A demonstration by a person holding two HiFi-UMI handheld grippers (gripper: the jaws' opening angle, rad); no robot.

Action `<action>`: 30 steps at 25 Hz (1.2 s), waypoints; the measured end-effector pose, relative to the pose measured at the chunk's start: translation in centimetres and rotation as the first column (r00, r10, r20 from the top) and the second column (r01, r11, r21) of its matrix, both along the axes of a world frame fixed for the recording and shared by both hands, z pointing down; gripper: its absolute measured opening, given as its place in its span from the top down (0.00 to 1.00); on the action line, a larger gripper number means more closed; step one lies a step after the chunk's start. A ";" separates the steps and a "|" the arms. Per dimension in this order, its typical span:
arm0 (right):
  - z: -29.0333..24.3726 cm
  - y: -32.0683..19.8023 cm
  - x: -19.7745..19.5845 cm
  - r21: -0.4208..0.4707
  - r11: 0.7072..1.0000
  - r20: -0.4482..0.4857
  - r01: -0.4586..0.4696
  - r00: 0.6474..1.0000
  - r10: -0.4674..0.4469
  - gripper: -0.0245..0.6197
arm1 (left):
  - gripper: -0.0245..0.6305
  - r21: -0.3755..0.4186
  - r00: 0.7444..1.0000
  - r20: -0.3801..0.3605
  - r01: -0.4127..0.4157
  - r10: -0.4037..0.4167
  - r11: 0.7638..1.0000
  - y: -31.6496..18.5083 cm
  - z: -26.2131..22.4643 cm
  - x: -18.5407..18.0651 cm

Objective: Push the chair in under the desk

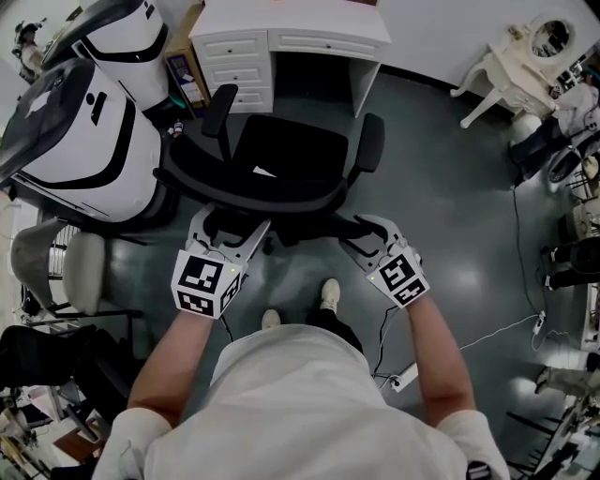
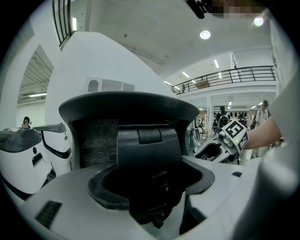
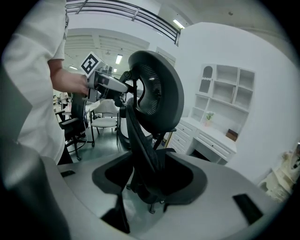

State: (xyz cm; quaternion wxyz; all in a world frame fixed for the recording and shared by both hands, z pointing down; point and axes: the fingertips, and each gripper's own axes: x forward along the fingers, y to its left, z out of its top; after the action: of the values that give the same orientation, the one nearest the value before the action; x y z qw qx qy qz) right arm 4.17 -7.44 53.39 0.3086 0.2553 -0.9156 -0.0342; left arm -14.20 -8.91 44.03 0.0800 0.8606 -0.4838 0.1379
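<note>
A black mesh office chair (image 1: pixel 281 155) stands in front of the white desk (image 1: pixel 291 19), with its seat toward the desk's knee gap. Both grippers are at the chair's back. My left gripper (image 1: pixel 227 230) straddles the left side of the backrest rim. In the left gripper view the chair's back spine (image 2: pixel 147 154) sits between the jaws with a gap on each side. My right gripper (image 1: pixel 373 234) straddles the right side. In the right gripper view the backrest edge (image 3: pixel 140 140) runs through its open jaws and the desk (image 3: pixel 206 136) is beyond.
Large white-and-black machine shells (image 1: pixel 84 141) crowd the left, close to the chair's armrest. A pale stool (image 1: pixel 75 272) is at the near left. A white ornate table (image 1: pixel 525 56) stands at the far right, and a cable (image 1: pixel 506 328) and a power strip (image 1: pixel 403 380) lie on the floor.
</note>
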 end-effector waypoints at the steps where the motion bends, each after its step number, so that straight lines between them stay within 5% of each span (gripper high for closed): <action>1: 0.0 -0.4 0.5 -0.001 1.000 0.002 0.009 1.000 -0.009 0.62 | 0.49 -0.001 1.000 0.000 0.006 -0.006 1.000 -0.3 0.0 0.5; 30: 0.2 -11.7 10.7 0.009 0.989 0.004 0.149 0.989 -0.149 0.64 | 0.49 0.001 0.994 0.000 0.111 -0.111 0.994 -10.0 0.1 10.7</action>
State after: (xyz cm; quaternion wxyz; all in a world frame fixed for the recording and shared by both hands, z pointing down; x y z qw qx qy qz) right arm 14.92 -19.17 53.55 0.3019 0.1877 -0.9327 -0.0604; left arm -3.51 -18.91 44.12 0.0870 0.8323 -0.5311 0.1330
